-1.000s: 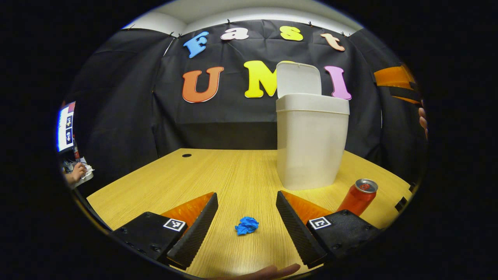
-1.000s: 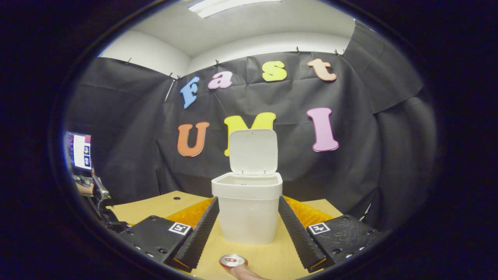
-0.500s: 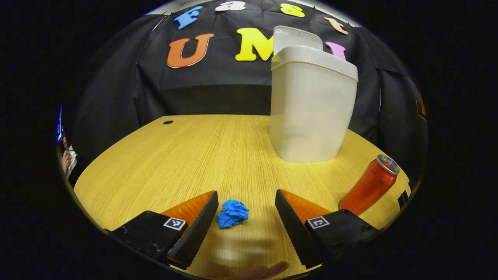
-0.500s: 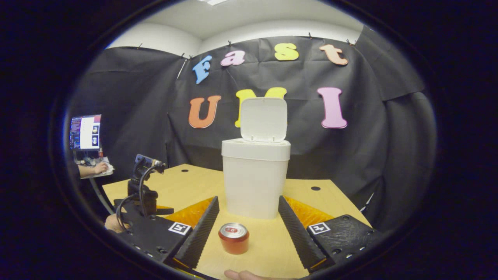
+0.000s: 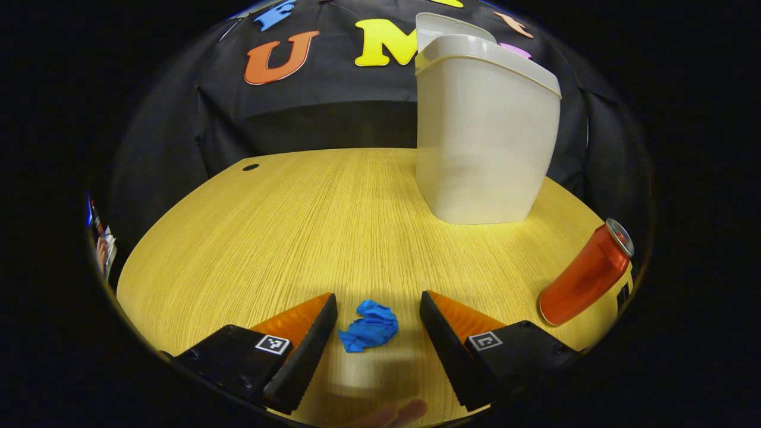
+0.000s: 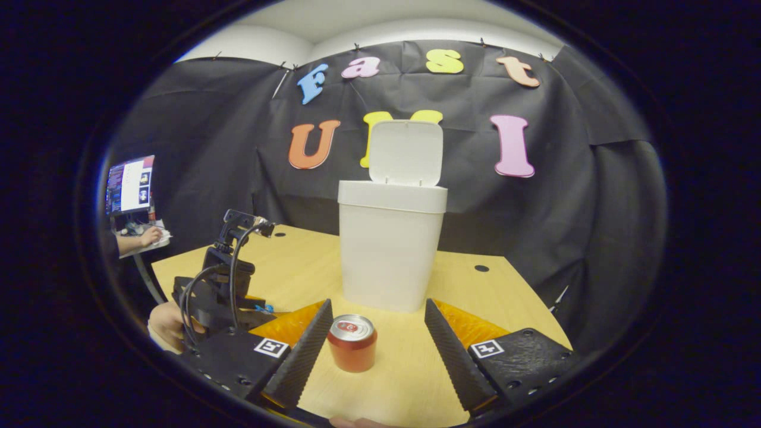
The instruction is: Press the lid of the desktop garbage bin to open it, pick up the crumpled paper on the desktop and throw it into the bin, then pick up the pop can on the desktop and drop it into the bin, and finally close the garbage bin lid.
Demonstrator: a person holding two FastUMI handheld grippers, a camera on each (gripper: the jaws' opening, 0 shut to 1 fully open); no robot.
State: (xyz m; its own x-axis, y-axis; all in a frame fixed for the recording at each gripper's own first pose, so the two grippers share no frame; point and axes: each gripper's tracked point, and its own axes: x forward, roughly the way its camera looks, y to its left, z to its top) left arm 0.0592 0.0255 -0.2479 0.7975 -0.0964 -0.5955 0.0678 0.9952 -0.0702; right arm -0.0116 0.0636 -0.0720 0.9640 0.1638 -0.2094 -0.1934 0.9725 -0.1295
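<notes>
Clearly light, soft stuff: crumpled paper (image 5: 369, 326) low in frame centre between left gripper (image 5: 377, 348) fingers, spread apart, not touching. Best pinched across its bulk. Right gripper (image 6: 377, 356) likewise spread, pop can (image 6: 352, 343) between.

the wooden table (image 5: 285, 220) has a pale yellow grain and a small round hole (image 5: 250, 167) near its far left corner; in the right gripper view another hole (image 6: 481, 268) sits at the far right. on it stand the white bin (image 5: 484, 137), far and to the right, and the red pop can (image 5: 585, 274), upright at the near right edge. the blue crumpled paper (image 5: 369, 327) lies near, well apart from both.
</notes>
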